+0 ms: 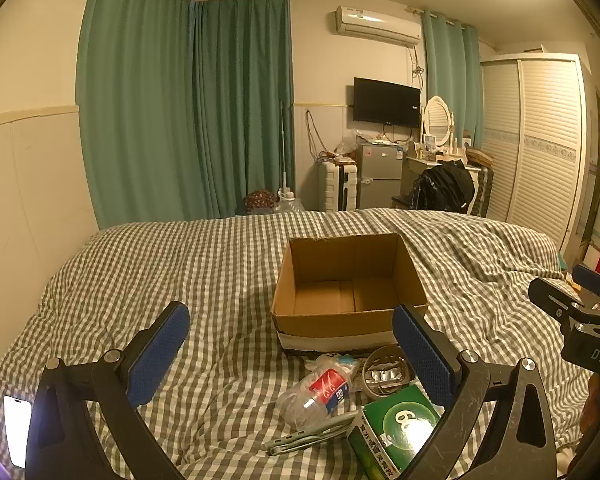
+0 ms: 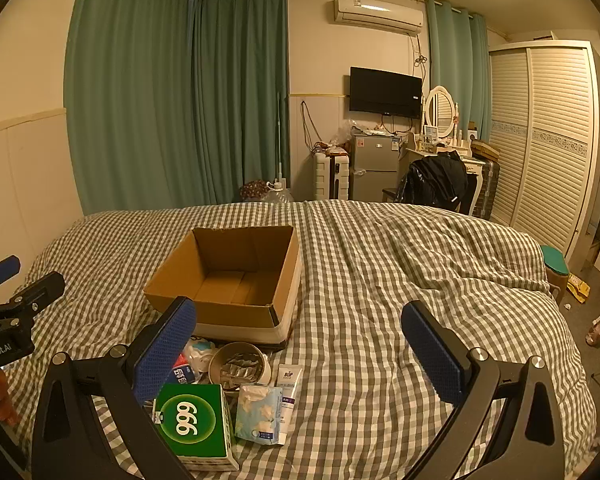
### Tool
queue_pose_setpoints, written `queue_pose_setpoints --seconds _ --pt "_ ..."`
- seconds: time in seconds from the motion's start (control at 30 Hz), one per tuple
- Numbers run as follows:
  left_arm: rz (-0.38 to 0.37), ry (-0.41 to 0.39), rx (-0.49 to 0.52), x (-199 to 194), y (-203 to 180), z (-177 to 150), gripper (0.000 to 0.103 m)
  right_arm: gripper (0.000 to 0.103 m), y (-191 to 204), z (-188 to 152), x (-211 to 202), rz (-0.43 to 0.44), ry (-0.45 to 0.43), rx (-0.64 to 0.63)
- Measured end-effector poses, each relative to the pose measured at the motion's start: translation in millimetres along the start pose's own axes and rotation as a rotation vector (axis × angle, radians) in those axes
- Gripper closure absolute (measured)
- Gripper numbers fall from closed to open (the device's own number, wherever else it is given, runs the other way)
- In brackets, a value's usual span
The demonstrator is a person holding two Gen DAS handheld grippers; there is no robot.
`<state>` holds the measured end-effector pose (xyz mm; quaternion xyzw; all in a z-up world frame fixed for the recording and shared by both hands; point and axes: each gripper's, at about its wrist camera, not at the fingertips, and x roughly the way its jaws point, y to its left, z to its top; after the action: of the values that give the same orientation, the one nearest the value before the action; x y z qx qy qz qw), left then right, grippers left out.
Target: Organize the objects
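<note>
From my remote feed: a bed under a rumpled grey-and-white checked cover (image 2: 380,264) carries an open, empty brown cardboard box (image 2: 236,276) mid-mattress. Just beside the box, toward the near edge, lie a crushed clear plastic bottle (image 1: 316,396), a round metal tin holding foil blister packs (image 2: 238,364), a green "999" carton (image 2: 192,420), a blue floral tissue pack (image 2: 258,412) and a white tube (image 2: 288,388).

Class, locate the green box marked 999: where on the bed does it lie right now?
In the right wrist view the green box lies low left on the checked bed cover, nearest the camera, beside the tissue pack and in front of the cardboard box.
</note>
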<state>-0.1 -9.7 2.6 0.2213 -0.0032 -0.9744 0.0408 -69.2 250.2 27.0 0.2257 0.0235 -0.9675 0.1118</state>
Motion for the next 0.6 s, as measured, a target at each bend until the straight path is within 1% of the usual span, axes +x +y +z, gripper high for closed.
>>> queue_pose_setpoints --seconds 0.6 --pt "0.010 0.016 -0.007 2.8 1.4 -4.4 0.000 0.000 2.0 1.2 -2.5 -0.005 0.001 -0.001"
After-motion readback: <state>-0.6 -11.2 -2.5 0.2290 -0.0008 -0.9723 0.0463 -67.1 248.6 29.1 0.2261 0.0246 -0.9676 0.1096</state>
